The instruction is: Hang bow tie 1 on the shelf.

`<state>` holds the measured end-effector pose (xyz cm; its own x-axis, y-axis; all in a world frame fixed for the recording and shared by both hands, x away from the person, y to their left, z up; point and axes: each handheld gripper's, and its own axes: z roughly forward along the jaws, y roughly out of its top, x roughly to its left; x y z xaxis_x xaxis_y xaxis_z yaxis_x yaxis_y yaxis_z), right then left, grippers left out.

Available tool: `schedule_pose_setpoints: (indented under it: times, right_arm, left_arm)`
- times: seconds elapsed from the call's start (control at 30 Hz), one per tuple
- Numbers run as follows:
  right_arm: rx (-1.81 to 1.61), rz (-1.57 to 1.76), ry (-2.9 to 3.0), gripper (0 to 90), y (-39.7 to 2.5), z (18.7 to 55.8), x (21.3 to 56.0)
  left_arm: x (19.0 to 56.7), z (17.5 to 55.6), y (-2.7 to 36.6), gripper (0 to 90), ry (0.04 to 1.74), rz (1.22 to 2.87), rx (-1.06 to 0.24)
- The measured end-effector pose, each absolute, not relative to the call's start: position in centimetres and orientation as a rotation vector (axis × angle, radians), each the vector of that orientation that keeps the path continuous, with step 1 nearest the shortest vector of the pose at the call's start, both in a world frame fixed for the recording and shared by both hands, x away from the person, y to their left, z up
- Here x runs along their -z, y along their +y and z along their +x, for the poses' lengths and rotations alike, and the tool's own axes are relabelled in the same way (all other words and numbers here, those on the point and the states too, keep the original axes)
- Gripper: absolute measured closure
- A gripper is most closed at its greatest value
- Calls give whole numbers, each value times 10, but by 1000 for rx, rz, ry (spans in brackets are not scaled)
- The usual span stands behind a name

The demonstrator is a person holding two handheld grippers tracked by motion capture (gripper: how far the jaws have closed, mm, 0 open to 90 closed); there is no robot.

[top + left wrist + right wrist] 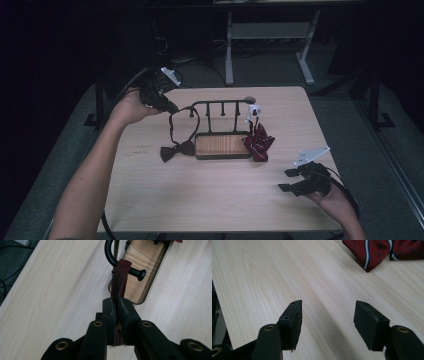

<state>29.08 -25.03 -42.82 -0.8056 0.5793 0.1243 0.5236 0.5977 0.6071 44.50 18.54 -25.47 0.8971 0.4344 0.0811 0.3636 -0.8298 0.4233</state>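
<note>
A black metal rack with pegs stands on a wooden base mid-table. A dark maroon bow tie lies on the table left of the base; its strap runs up over the rack's left hook. My left gripper is shut on that strap, just left of the rack. A red striped bow tie rests against the base's right end, under a white tag; its corner appears in the right gripper view. My right gripper hovers open at the near right with nothing between its jaws.
The light wooden table has bare surface in front of the rack. Its right edge lies close beside my right hand. A grey desk frame stands on the floor beyond the far edge.
</note>
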Motion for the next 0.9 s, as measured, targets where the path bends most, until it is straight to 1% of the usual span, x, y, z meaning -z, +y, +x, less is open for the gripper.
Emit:
schedule_pose_setpoints:
  times: [0.27,0.43,0.7,0.9]
  right_arm:
    - [-997,943,2728,391,-251,291,428]
    - [-1004,953,2718,378,-251,290,428]
    - [-1007,971,2704,359,-252,290,427]
    - [-1015,979,2692,353,-253,291,427]
  left_arm:
    - [255,443,187,804,586,2657,-241]
    - [259,437,190,791,583,2623,-226]
    - [264,431,198,772,588,2615,-214]
    - [266,426,201,742,586,2598,-210]
